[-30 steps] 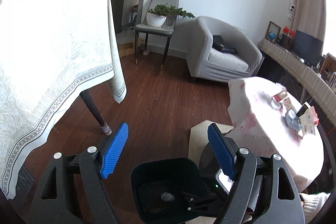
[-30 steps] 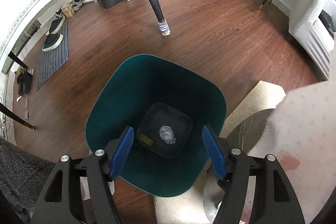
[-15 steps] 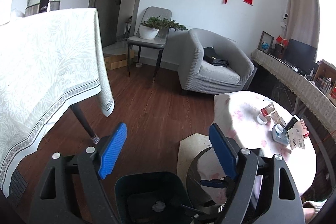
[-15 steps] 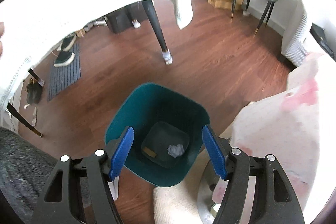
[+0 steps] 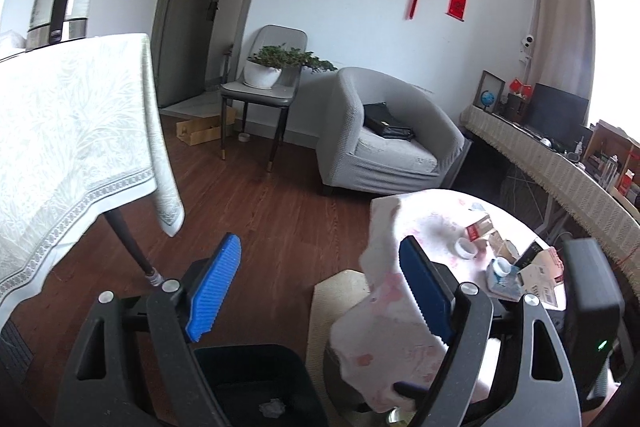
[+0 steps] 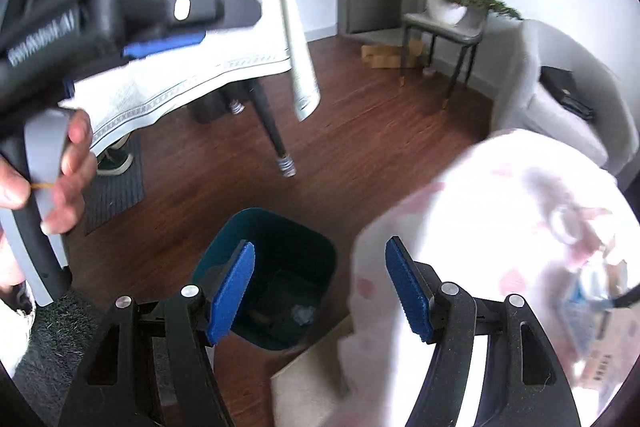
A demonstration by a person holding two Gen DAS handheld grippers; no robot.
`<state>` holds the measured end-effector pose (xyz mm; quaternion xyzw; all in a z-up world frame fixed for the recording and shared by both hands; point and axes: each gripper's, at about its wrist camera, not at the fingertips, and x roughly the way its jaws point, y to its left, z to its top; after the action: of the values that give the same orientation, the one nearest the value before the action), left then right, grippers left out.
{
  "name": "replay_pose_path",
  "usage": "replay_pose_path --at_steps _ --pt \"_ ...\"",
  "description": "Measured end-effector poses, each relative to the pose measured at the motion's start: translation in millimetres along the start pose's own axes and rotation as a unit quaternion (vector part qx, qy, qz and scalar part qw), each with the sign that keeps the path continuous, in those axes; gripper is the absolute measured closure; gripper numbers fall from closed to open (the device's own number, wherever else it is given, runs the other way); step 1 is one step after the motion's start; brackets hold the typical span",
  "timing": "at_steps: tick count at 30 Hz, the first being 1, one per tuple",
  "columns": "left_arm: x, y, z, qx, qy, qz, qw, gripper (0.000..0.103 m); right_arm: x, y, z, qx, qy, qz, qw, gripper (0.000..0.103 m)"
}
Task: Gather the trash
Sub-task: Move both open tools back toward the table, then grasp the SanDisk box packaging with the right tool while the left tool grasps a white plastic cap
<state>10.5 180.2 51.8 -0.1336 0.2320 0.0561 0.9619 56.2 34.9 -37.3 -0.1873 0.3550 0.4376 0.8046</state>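
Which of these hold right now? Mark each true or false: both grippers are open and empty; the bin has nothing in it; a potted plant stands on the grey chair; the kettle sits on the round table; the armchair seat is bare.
1. Both grippers are open and empty. True: the left gripper and right gripper hold nothing.
2. The bin has nothing in it. False: a crumpled white wad lies at the bottom of the teal bin.
3. A potted plant stands on the grey chair. True: the potted plant sits on the chair.
4. The kettle sits on the round table. False: the kettle stands on the table with the pale patterned cloth.
5. The armchair seat is bare. False: a dark bag lies on the armchair.
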Motion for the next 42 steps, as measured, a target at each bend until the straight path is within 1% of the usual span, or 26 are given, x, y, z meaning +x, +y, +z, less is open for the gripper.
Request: replay_pose_path --at_steps 8,13,21,26,30,37,40,42 --pt "27.2 -44.2 -8.6 0.019 0.020 -0.027 0.9993 0.018 -44.9 -45.4 -15.5 0.034 -0.038 -0.044 0.998 0.034" --pt "44.2 -66.1 -15.7 0.015 0.041 -0.054 0.9976 0.018 -68.4 -75.9 -30.7 0.054 -0.057 -0.074 0.994 0.034" --pt "63.5 -112.0 -26.4 0.040 0.057 -0.079 0.9944 0.018 -112.8 -123.9 -61.8 0.094 -0.086 -0.126 0.984 0.034" --pt "76.8 -134.3 -33.5 0.051 0.069 -0.090 0.9922 0.019 -136.0 -149.5 -80.4 0.116 -0.099 -0.148 0.977 0.034" --pt "84.2 -145.5 -37.3 0.053 0.077 -0.097 0.9909 0.021 -143.5 -166.5 -90.0 0.134 -0.098 -0.159 0.973 0.034" --pt "95.4 -169.2 -42.1 0.061 0.085 -0.108 0.9886 0.024 -142.8 -188.1 -110.9 0.161 -0.084 -0.161 0.970 0.034" --pt "98.3 -175.6 -42.5 0.064 0.088 -0.114 0.9875 0.025 -134.5 -199.7 -119.9 0.181 -0.074 -0.146 0.970 0.034" --pt "100.1 -180.0 -42.1 0.069 0.088 -0.119 0.9866 0.025 -129.4 -205.7 -123.9 0.192 -0.074 -0.131 0.970 0.038"
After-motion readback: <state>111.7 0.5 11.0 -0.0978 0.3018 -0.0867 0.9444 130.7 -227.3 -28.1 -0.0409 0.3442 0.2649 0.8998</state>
